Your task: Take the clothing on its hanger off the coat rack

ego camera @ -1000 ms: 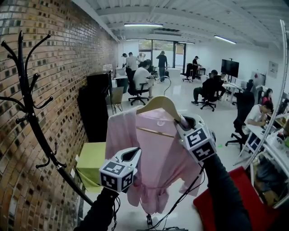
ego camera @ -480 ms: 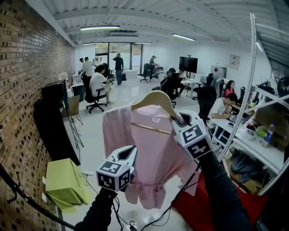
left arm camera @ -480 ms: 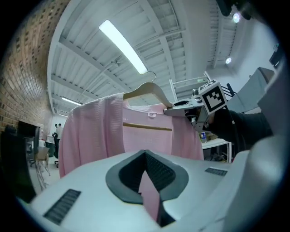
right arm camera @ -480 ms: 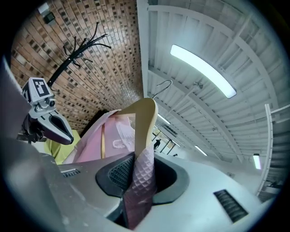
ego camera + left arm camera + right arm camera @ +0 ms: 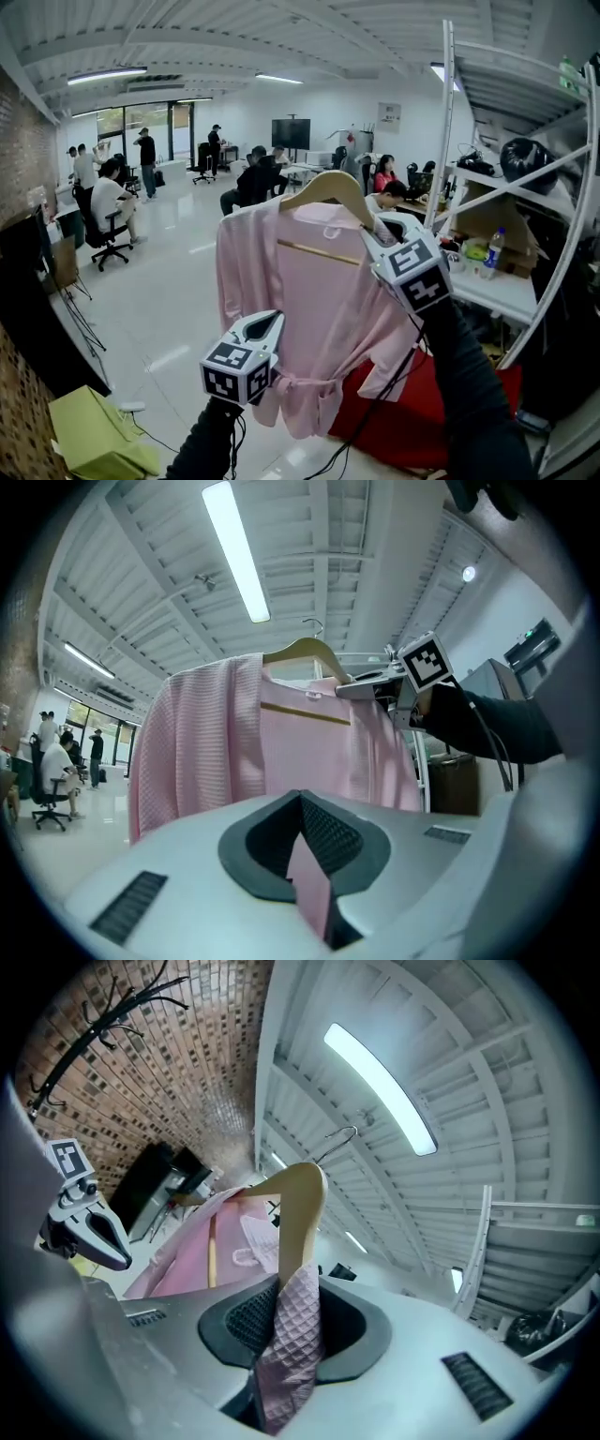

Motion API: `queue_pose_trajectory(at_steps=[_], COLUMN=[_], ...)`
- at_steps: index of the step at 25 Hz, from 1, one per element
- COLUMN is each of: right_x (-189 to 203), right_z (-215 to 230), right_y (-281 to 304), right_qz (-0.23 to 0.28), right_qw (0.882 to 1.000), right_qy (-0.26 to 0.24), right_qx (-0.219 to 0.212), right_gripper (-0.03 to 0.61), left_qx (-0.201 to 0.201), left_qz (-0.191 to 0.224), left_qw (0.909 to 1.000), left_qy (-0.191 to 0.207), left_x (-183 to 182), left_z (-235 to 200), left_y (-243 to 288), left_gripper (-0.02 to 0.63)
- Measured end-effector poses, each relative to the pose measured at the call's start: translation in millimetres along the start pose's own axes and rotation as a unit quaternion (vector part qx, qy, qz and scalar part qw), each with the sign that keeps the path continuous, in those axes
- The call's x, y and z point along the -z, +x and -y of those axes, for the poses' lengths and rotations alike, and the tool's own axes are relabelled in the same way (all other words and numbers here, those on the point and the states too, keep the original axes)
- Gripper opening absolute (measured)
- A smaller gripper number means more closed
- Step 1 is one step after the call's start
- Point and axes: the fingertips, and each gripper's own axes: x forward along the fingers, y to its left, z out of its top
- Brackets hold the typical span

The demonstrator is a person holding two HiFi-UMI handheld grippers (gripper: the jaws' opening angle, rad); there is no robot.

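The pink robe (image 5: 309,309) hangs in mid-air on its wooden hanger (image 5: 323,186), clear of the coat rack (image 5: 103,1016). Only the right gripper view shows that rack, far behind the robe against the brick wall (image 5: 23,150). The hanger's metal hook (image 5: 337,1143) catches on nothing.

The right gripper (image 5: 380,239) is clamped on the robe's right shoulder, with its jaws pinching the hanger's end through the waffle cloth. The left gripper (image 5: 267,328) sits low at the robe's front, near the belt. Its jaws are closed on a thin fold of the pink fabric.

A second ago the rack stood just left of the robe in the head view, and the brick wall filled that side. Half a second ago only the rack's foot showed. Now the rack is gone from that view and the wall is a strip at the far left. Both grips look unchanged.

A white shelving frame (image 5: 441,122) has come in close on the robe's right. A red mat (image 5: 394,412) lies below the robe and a green box (image 5: 94,436) sits lower left. People sit at desks behind it.
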Motion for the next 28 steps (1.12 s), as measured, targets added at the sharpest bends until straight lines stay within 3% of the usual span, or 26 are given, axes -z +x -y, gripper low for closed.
queue_pose_trajectory(at_steps=[4, 10, 13, 16, 28], right_x=[22, 114, 146, 167, 314], right_z=[50, 165, 204, 230, 427], right_y=[-10, -38, -46, -60, -131], right_qz=[-0.028, -0.075, -0.096, -0.117, -0.183], right_qw=[0.999, 0.994, 0.990, 0.985, 0.960], right_qy=[-0.004, -0.005, -0.007, -0.014, -0.020], right_qx=[0.034, 0.084, 0.106, 0.129, 0.212], right_gripper=[0.069, 0.069, 0.069, 0.069, 0.069], left_qx=[0.027, 0.081, 0.100, 0.124, 0.195], left_qz=[0.012, 0.017, 0.017, 0.013, -0.014], left_qw=[0.9995, 0.9966, 0.9948, 0.9922, 0.9807], left_qy=[-0.006, -0.004, -0.007, -0.010, -0.013], left_x=[-3, -1, 0, 5, 23], left_z=[18, 101, 122, 140, 273], left_y=[36, 144, 176, 200, 369], left_gripper=[0.002, 0.002, 0.002, 0.002, 0.002])
